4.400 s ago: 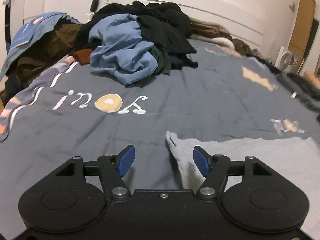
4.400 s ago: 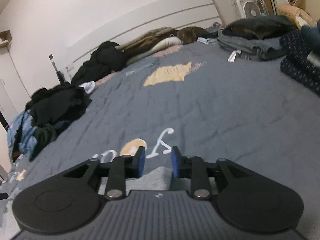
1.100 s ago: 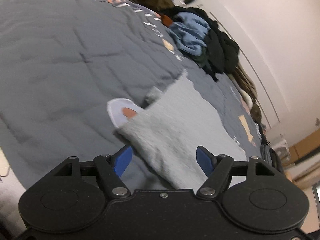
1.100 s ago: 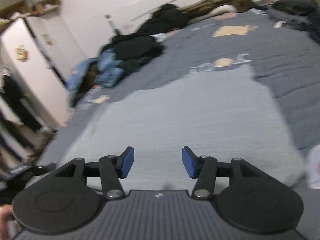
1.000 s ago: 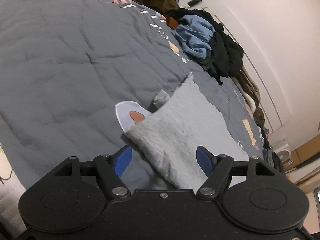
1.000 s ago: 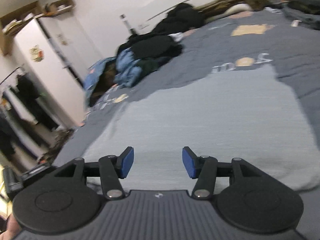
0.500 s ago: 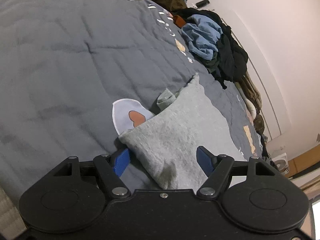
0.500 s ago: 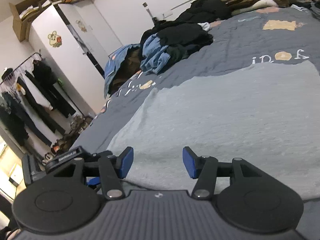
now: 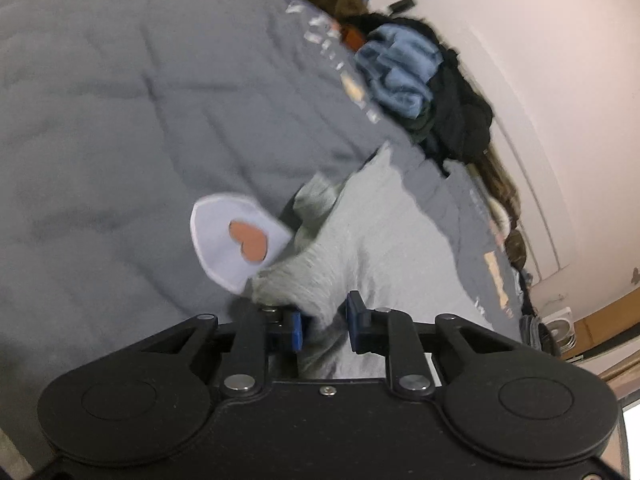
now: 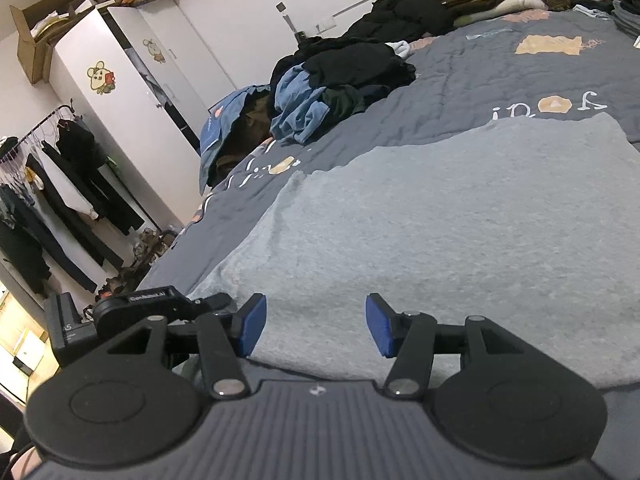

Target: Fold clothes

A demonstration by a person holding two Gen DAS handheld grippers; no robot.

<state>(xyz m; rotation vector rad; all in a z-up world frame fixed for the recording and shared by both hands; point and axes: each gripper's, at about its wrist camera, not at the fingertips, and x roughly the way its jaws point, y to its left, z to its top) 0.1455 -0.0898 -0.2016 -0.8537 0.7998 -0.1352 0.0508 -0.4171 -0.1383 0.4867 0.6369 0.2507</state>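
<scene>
1. The sweater (image 10: 460, 216) lies flat on the bed (image 10: 480, 80).
2. Its near corner (image 9: 316, 300) sits between the fingers of the left tool (image 9: 323, 326).
3. The right tool (image 10: 312, 326) is over the sweater's near edge, with the left tool just to its left.
4. A clothes pile (image 10: 340, 80) lies on the bed behind the sweater.
5. A wardrobe (image 10: 132, 92) stands left of the bed.

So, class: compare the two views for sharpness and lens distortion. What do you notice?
Left wrist view: motion blur smears the clothes pile and quilt; the tongs stay sharp. Right wrist view: crisp throughout; fisheye bends the wardrobe.
</scene>
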